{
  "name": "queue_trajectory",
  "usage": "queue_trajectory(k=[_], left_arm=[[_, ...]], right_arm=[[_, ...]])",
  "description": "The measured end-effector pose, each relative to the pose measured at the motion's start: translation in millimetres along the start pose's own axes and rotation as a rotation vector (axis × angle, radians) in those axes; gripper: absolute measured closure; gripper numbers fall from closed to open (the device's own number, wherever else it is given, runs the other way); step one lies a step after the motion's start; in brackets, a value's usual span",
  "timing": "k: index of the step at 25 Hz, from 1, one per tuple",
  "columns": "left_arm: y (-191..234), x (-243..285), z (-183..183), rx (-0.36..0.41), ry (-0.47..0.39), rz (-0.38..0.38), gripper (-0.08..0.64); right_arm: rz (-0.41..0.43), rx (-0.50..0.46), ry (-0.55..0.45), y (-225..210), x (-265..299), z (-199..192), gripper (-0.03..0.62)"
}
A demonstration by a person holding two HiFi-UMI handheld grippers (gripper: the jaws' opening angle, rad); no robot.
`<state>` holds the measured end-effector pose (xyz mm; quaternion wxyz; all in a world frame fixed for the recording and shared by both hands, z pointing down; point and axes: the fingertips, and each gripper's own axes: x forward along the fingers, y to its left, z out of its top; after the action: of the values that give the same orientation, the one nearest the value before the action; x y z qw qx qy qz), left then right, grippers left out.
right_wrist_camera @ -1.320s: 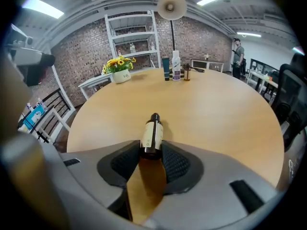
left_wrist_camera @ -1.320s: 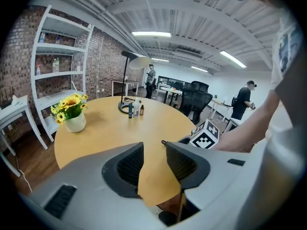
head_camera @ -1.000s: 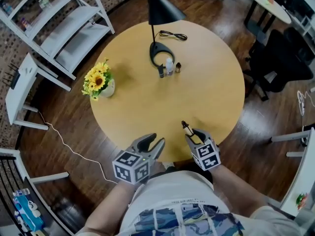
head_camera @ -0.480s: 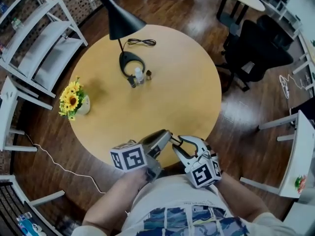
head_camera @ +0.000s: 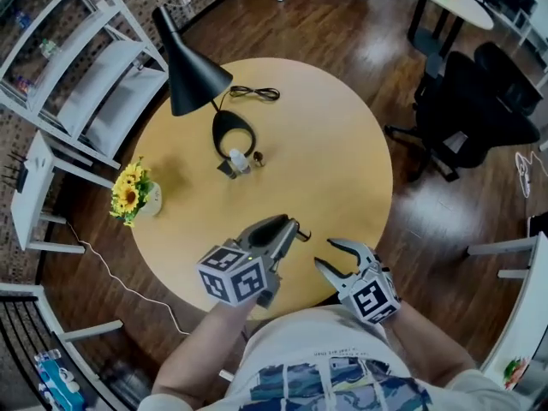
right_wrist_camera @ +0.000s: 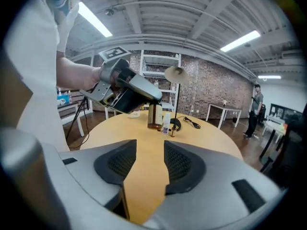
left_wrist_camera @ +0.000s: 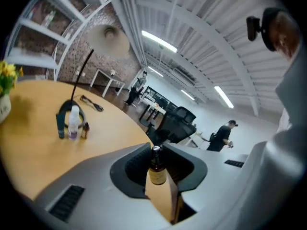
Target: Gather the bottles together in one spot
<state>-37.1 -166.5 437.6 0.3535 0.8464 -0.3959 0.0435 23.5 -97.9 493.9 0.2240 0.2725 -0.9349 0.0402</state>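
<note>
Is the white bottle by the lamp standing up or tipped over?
Upright: the white bottle stands cap-up beside the lamp base.

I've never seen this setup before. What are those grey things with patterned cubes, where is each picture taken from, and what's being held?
There is no robot here: a person holds a two-jaw gripper in each hand, and the patterned cubes are part of those grippers. The head view comes from a camera on the person's head, looking down on a round wooden table. The other two views come from cameras riding on each gripper, looking along its jaws. On the table stand a black desk lamp, a pot of yellow flowers and a cluster of three small bottles by the lamp's base. The left gripper has just been closing its jaws and grips a small brown glass bottle with a pale label. The right gripper has just been opening its jaws; nothing is between them.
</note>
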Motion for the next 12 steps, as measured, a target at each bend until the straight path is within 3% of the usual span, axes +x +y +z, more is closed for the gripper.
queue_trajectory(k=[4,7,9,12], left_arm=[[27.2,48.5,37.8,0.257,-0.052,0.222,0.486],[54.8,75.1,65.5,0.392,-0.088,0.363,0.486],[76.9,88.6,76.2,0.432,-0.102,0.444,0.486],[107.8,110.2,77.6,0.425,-0.117,0.54,0.486]], right_arm=[[0.047,0.165,-0.001,-57.9,-11.3,-15.1,0.378],[0.067,0.246,-0.043,-90.7,-11.2,-8.1,0.357],[0.086,0.263,-0.034,-102.6,-11.1,-7.5,0.323],[0.118,0.286,0.006,-116.7,-19.2,-20.3,0.322]])
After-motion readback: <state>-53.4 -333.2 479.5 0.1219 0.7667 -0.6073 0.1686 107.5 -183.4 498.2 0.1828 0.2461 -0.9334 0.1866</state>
